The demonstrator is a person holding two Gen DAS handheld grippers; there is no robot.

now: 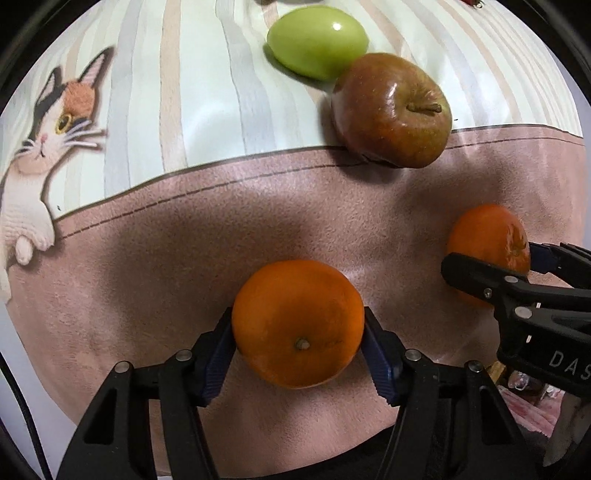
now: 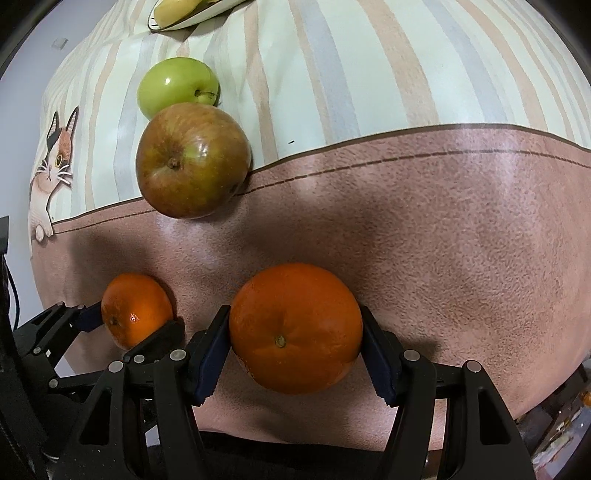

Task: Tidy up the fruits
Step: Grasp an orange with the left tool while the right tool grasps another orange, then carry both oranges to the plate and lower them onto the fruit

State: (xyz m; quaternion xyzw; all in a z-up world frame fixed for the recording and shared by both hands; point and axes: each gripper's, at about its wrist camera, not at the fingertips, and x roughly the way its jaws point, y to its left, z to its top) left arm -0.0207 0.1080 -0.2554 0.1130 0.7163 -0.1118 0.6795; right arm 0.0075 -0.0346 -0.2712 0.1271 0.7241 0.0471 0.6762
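My left gripper (image 1: 298, 343) is shut on an orange (image 1: 298, 323), its pads pressed to both sides. The same orange shows small at the lower left of the right wrist view (image 2: 136, 310). My right gripper (image 2: 295, 343) is shut on a second, larger orange (image 2: 295, 326), which appears at the right of the left wrist view (image 1: 487, 243). A red-brown apple (image 1: 391, 109) (image 2: 192, 158) and a green apple (image 1: 317, 42) (image 2: 177, 85) lie touching each other on the tablecloth beyond the oranges.
The table carries a cloth with a pink band (image 1: 184, 240) near me and pale stripes (image 2: 369, 74) beyond, with a cat picture (image 1: 44, 147) at the left. A white plate with a banana (image 2: 181, 13) sits at the far edge.
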